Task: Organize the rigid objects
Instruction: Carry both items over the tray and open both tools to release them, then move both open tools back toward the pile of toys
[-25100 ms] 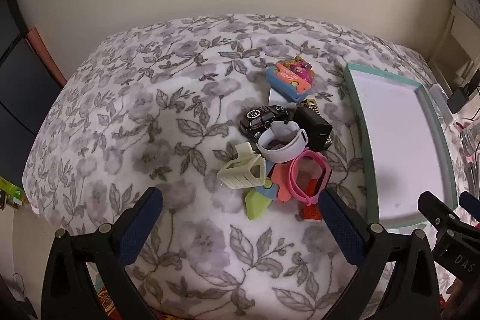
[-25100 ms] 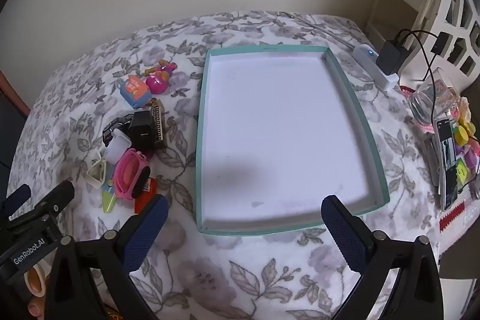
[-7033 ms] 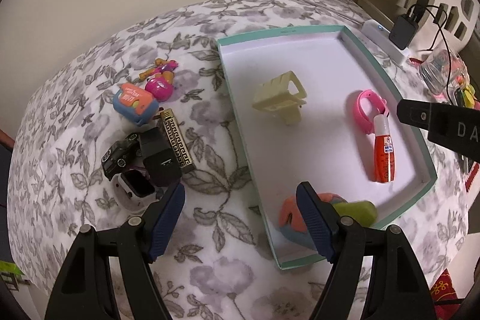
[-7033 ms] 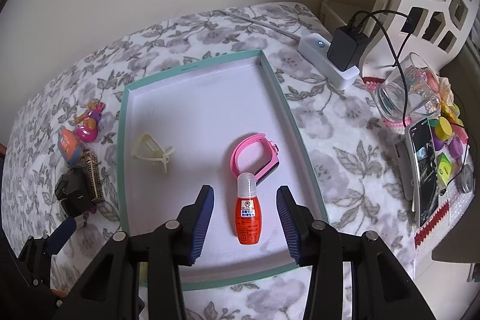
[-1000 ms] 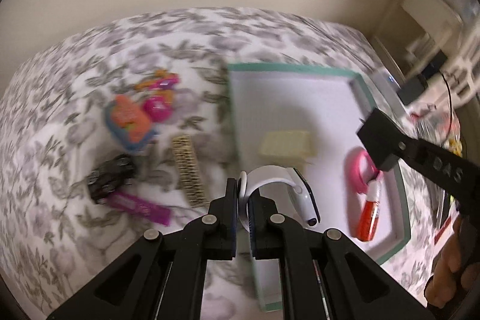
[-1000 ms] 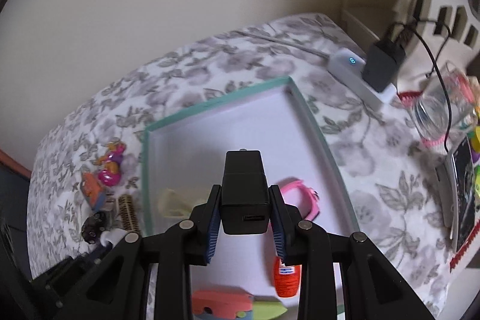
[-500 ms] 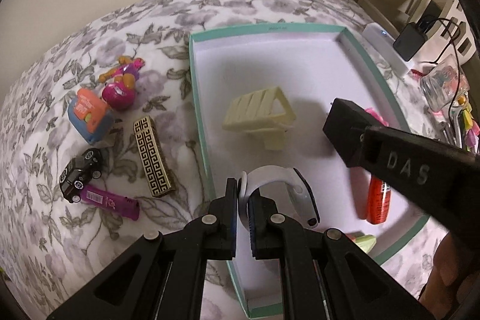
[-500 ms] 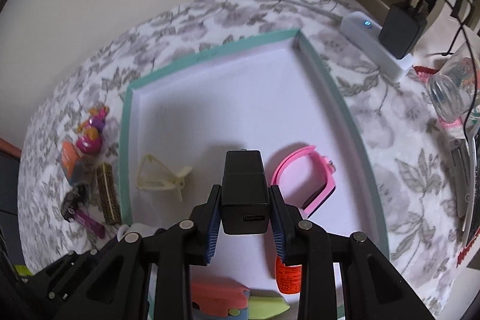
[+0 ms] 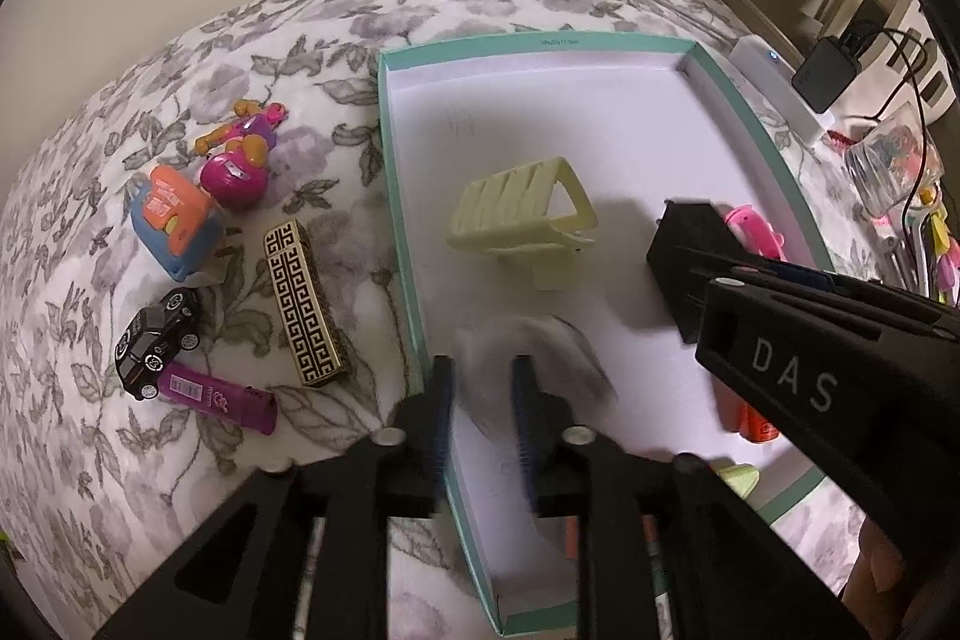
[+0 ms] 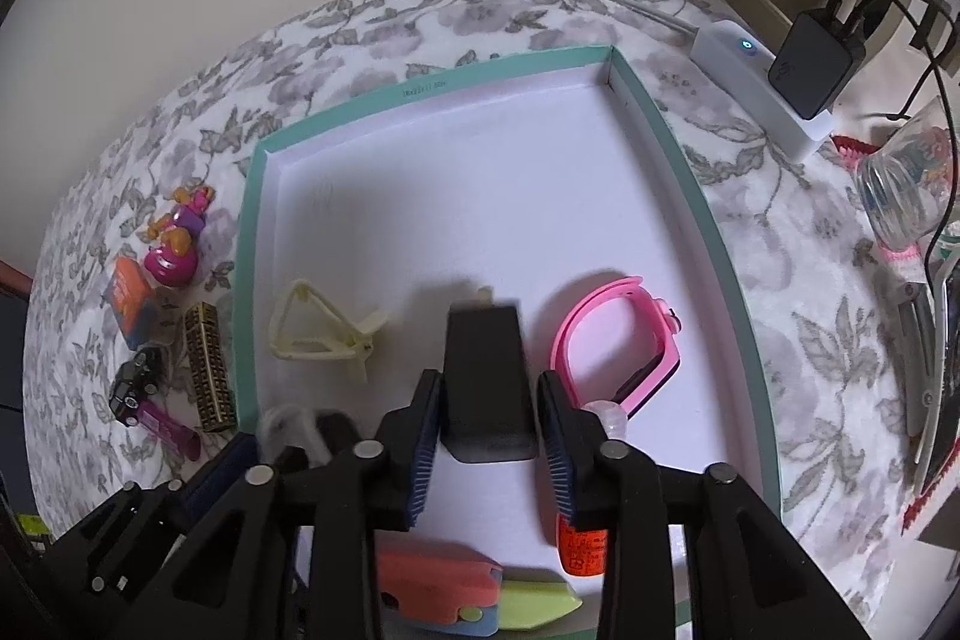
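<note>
The right gripper [image 10: 489,436] has parted around the black charger block [image 10: 487,382], loose over the tray [image 10: 690,184]; the left gripper [image 9: 480,400] has spread off the blurred white watch [image 9: 534,370]. Both look rigid and light: grip the flat sides.

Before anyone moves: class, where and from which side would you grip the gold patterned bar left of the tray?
Probably across the long sides of the gold bar, mid-length, coming from above. It lies flat on the cloth, narrow and straight-edged, apart from the toy car and tray.
</note>
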The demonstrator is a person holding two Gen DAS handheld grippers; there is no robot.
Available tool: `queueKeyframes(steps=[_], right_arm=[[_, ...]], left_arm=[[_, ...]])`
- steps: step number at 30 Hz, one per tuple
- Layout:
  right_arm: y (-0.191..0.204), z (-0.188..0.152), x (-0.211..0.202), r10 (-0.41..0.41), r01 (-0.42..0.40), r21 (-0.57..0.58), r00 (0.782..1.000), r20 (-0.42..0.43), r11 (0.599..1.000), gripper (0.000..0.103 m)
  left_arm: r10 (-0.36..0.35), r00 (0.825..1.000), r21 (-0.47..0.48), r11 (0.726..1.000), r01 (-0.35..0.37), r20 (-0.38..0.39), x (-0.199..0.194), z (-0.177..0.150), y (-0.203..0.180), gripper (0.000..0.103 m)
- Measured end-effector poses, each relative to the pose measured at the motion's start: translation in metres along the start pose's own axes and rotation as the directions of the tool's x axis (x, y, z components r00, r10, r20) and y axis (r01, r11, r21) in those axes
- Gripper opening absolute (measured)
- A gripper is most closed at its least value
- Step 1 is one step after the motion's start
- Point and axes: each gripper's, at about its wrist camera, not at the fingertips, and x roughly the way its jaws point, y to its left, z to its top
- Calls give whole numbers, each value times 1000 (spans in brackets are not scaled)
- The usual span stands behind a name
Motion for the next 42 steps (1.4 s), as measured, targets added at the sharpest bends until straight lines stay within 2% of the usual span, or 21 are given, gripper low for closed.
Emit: queueKeyframes(steps=[2, 3, 5, 6, 7, 9, 11, 15, 16, 19, 22, 25, 27, 29, 31, 36, 42], right_arm=[[0, 1, -5, 1, -1, 7, 1000, 12, 1000, 53], [0, 2, -8, 2, -2, 8, 1000, 21, 1000, 54], [0, 4, -14, 1, -1, 9, 999, 38, 1000, 54], [0, 4, -17, 1, -1, 9, 999, 45, 1000, 54], [1, 5, -20, 1, -2, 10, 999, 53, 1000, 54], [1, 6, -28, 4, -5, 6, 997, 76, 1000, 55], [2, 7, -36, 5, -6, 5, 995, 100, 1000, 62], [5, 8, -52, 3, -2, -5, 989, 149, 1000, 68], [5, 8, -54, 3, -2, -8, 988, 157, 1000, 74], [8, 6, -60, 4, 0, -22, 984, 177, 1000, 79], [11, 4, -60, 1, 4, -32, 984, 178, 999, 85], [15, 1, -56, 4, 4, -47, 985, 171, 999, 86], [19, -1, -54, 8, 2, -59, 986, 166, 998, 91], [23, -3, -52, 9, 3, -69, 986, 166, 998, 101], [30, -6, -49, 15, -1, -88, 986, 164, 996, 101], [56, -16, -40, 33, -10, -154, 989, 144, 988, 101], [86, -26, -30, 111, -91, -197, 990, 92, 976, 101]], left_arm=[[-18, 1000, -10, 1000, 18, -1, -2, 1, 2, 29], [-23, 1000, -12, 1000, 23, -1, -4, 1, 2, 32], [-13, 1000, -10, 1000, 13, 10, -7, 2, 1, 44], [-1, 1000, -9, 1000, 1, 19, -10, 3, 2, 53], [6, 1000, -11, 1000, -6, 28, -12, 4, 3, 56], [7, 999, -28, 1000, -7, 34, -17, 6, 7, 57], [0, 999, -57, 998, 2, 35, -21, 8, 15, 60], [14, 999, -134, 991, -9, 39, -29, 12, 36, 70], [23, 999, -161, 987, -16, 42, -32, 12, 44, 72], [36, 998, -223, 975, -23, 56, -40, 13, 63, 74], [45, 997, -289, 957, -24, 66, -49, 12, 85, 78], [67, 995, -361, 932, -35, 75, -60, 9, 110, 84], [86, 993, -399, 916, -47, 81, -66, 6, 125, 84], [107, 991, -433, 899, -60, 85, -71, 4, 138, 86], [115, 989, -461, 885, -60, 92, -74, 0, 152, 95], [140, 986, -538, 840, -73, 85, -80, -10, 180, 95], [138, 988, -611, 789, -71, 63, -82, -22, 212, 95]])
